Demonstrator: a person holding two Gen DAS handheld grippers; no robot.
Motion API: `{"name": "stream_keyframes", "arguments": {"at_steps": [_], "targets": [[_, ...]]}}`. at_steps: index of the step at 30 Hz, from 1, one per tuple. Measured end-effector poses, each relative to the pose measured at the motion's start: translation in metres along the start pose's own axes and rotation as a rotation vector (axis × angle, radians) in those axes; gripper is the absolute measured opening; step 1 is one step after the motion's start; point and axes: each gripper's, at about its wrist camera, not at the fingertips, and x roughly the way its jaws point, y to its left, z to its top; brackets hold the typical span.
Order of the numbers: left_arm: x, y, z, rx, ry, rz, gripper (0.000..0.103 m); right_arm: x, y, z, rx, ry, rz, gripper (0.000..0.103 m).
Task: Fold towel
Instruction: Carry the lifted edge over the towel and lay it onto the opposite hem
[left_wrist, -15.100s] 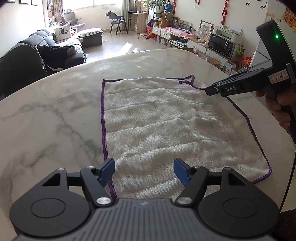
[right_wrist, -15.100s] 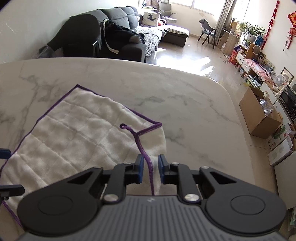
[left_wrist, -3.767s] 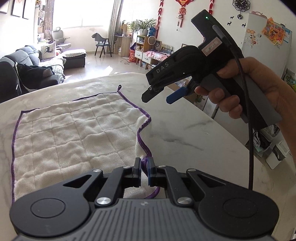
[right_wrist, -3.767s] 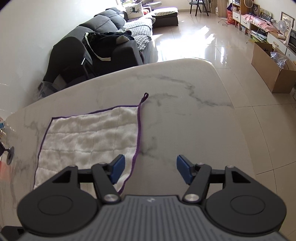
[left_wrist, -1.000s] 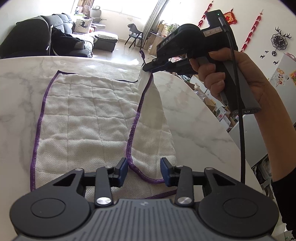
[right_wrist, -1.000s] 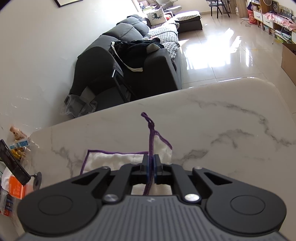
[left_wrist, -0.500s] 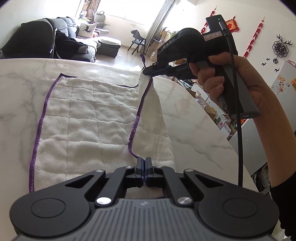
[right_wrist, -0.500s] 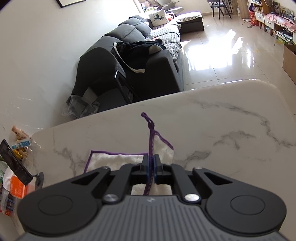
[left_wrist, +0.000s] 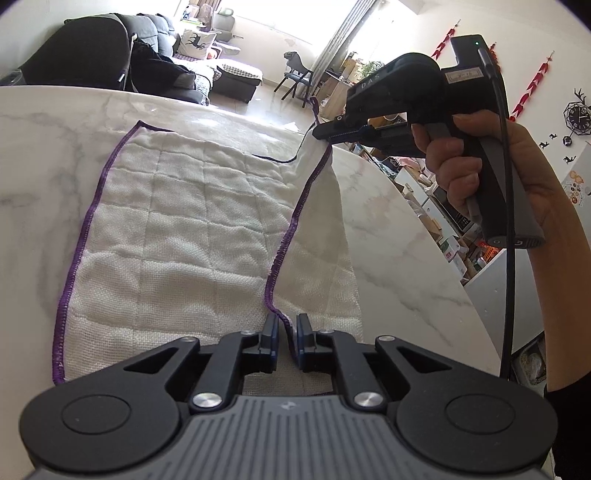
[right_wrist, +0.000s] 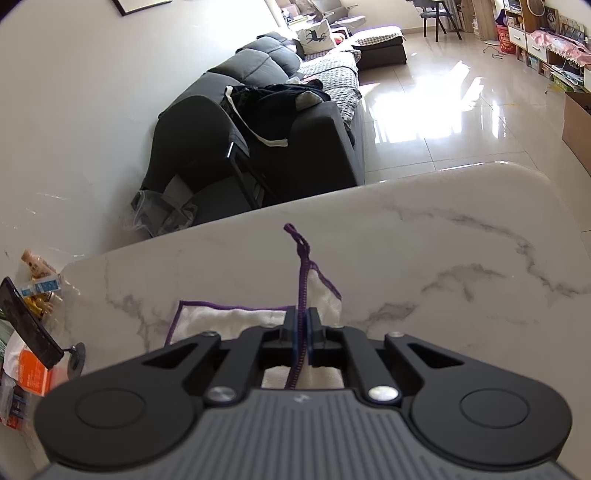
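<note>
Your left gripper (left_wrist: 287, 334) jaws clamp the towel (left_wrist: 177, 236) near its purple hem. Your right gripper (right_wrist: 303, 332) jaws pinch the far corner, raised off the table (right_wrist: 443, 258).

My left gripper (left_wrist: 287, 338) sits low at the near edge, angled downward, blue pads (left_wrist: 271, 332) drawn in w/ only a narrow slit between them, pinching the towel (left_wrist: 184, 236) hem. My right gripper (left_wrist: 328, 133) is raised further ahead and to the right, jaws clamped tight on the towel's far corner, holding it up. My right hand (left_wrist: 476, 166) wraps the pistol-style handle, fingers curled round the front, forearm running down toward the lower right. In the right wrist view, both pads (right_wrist: 291, 332) meet on the purple edging.
</note>
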Motion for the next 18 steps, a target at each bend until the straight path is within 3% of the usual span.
{"name": "stream_keyframes", "arguments": {"at_steps": [18], "targets": [[-0.050, 0.005, -0.007, -0.036, -0.119, 0.035, 0.001, 0.016, 0.039, 0.001, -0.075, 0.035, 0.031, 0.005]]}}
